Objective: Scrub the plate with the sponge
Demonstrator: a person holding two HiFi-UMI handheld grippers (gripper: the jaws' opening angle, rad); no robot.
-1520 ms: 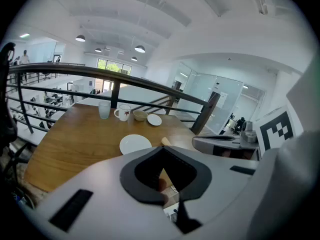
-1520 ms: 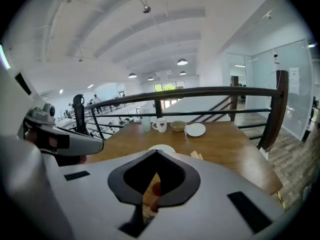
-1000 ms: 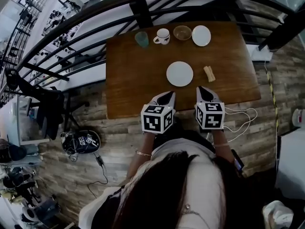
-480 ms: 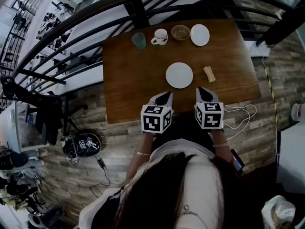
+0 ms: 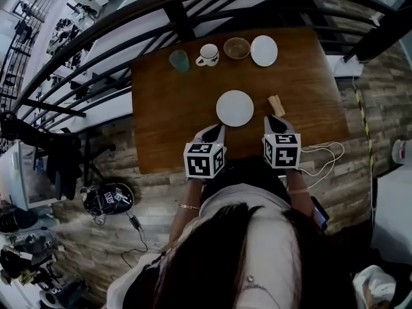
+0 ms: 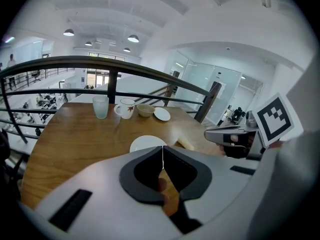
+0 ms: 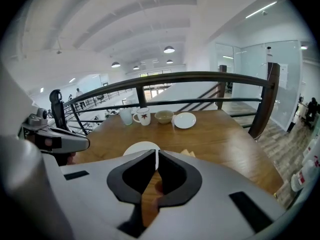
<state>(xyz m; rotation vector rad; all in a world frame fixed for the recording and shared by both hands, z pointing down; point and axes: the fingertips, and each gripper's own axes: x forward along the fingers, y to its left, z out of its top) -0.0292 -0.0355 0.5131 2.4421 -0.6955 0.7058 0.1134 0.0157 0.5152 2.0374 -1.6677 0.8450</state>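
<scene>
A round white plate (image 5: 235, 108) lies in the middle of the brown wooden table (image 5: 167, 114). Just right of it lies a small tan sponge (image 5: 277, 105). Both grippers hover over the table's near edge, shut and empty. My left gripper (image 5: 217, 129) points at the plate's near left rim. My right gripper (image 5: 274, 120) stops just short of the sponge. In the left gripper view the plate (image 6: 147, 143) and sponge (image 6: 184, 144) show just past the shut jaw tips (image 6: 162, 149). The right gripper view shows the plate (image 7: 141, 148) and sponge (image 7: 188, 153) beyond its shut tips (image 7: 156, 154).
Along the table's far edge stand a green glass (image 5: 179, 60), a white mug (image 5: 207, 55), a tan bowl (image 5: 237, 47) and a small white plate (image 5: 264, 50). A dark curved railing (image 5: 193, 18) runs behind the table. White cables (image 5: 322, 156) lie on the floor at right.
The plate and sponge now lie closer to both gripper tips, and the whole table sits further left in the view. Both grippers stay shut.
</scene>
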